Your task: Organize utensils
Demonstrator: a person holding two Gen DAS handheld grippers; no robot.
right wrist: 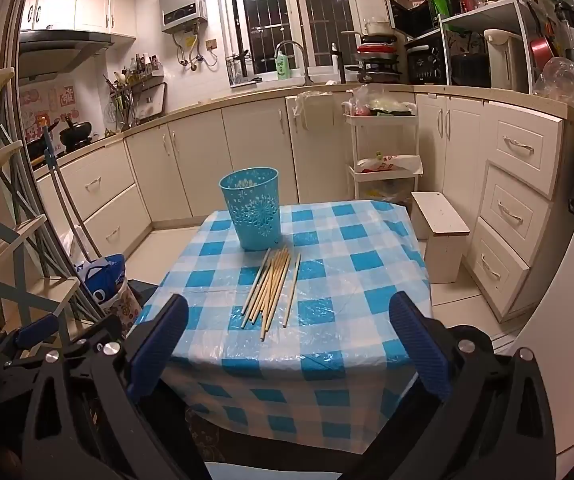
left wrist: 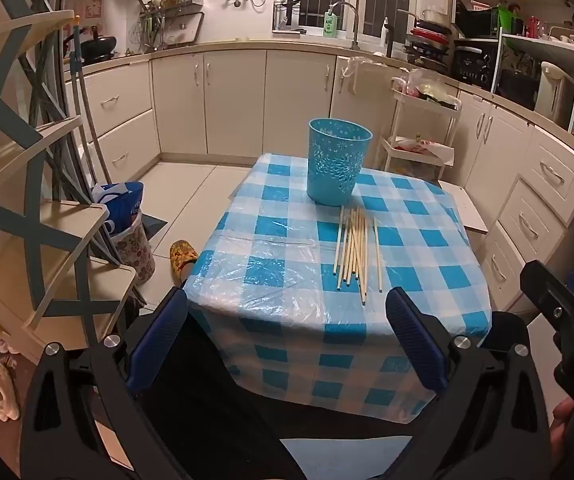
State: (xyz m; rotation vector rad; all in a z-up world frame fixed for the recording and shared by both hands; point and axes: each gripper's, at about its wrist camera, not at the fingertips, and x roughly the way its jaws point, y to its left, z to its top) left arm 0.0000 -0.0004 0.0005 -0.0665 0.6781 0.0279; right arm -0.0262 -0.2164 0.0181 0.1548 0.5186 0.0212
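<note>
Several wooden chopsticks (left wrist: 357,252) (right wrist: 272,288) lie in a loose bundle on a table (left wrist: 279,240) (right wrist: 347,264) with a blue-and-white checked cloth under clear plastic. Just beyond them stands an upright blue perforated cup (left wrist: 337,160) (right wrist: 253,208). My left gripper (left wrist: 287,304) is open, short of the table's near edge, with nothing between its blue pads. My right gripper (right wrist: 287,312) is open too, back from the near edge, nothing between its fingers. The right gripper also shows at the right edge of the left wrist view (left wrist: 567,320), and the left gripper at the left edge of the right wrist view (right wrist: 27,340).
A small white stool (right wrist: 439,224) stands right of the table, a white tiered cart (right wrist: 383,152) behind it. A shelf rack (left wrist: 39,200) and a bin with a blue bag (left wrist: 125,216) stand left. A foot in a yellow slipper (left wrist: 181,258) rests by the table. Cabinets line the walls.
</note>
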